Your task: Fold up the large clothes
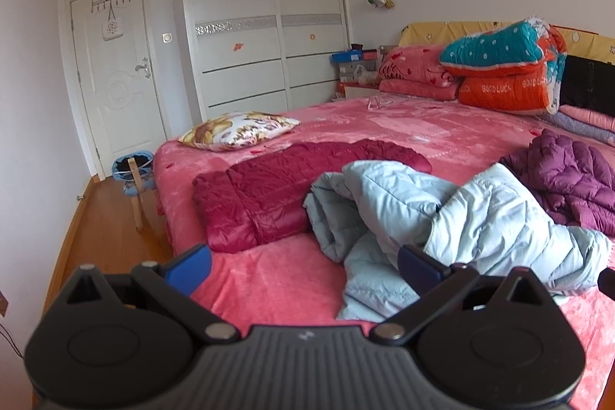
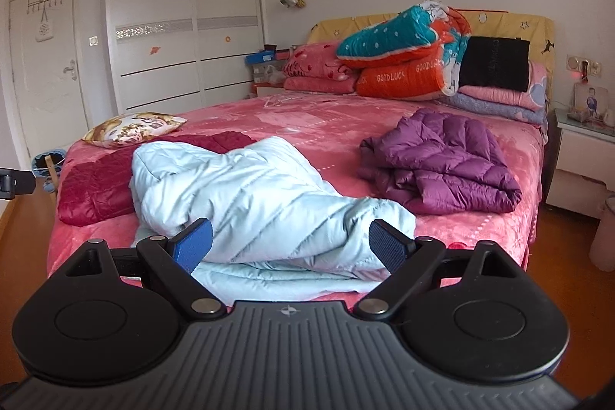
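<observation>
A crumpled light blue puffer jacket (image 1: 461, 218) (image 2: 253, 202) lies heaped at the near edge of the pink bed (image 1: 384, 125) (image 2: 307, 118). Behind it to the left a dark red puffer jacket (image 1: 276, 187) (image 2: 100, 183) lies flat. A purple puffer jacket (image 1: 569, 179) (image 2: 442, 160) sits bunched on the right. My left gripper (image 1: 303, 268) is open, hovering over the bed's near edge just left of the blue jacket. My right gripper (image 2: 290, 244) is open too, its fingers spread in front of the blue jacket, holding nothing.
A floral pillow (image 1: 238, 129) rests at the bed's left corner. Folded quilts and pillows (image 2: 407, 64) are stacked by the headboard. White wardrobe (image 1: 265, 18), a door (image 1: 115, 75), a small stool (image 1: 134, 175) on the wooden floor at left, a nightstand (image 2: 584, 156) at right.
</observation>
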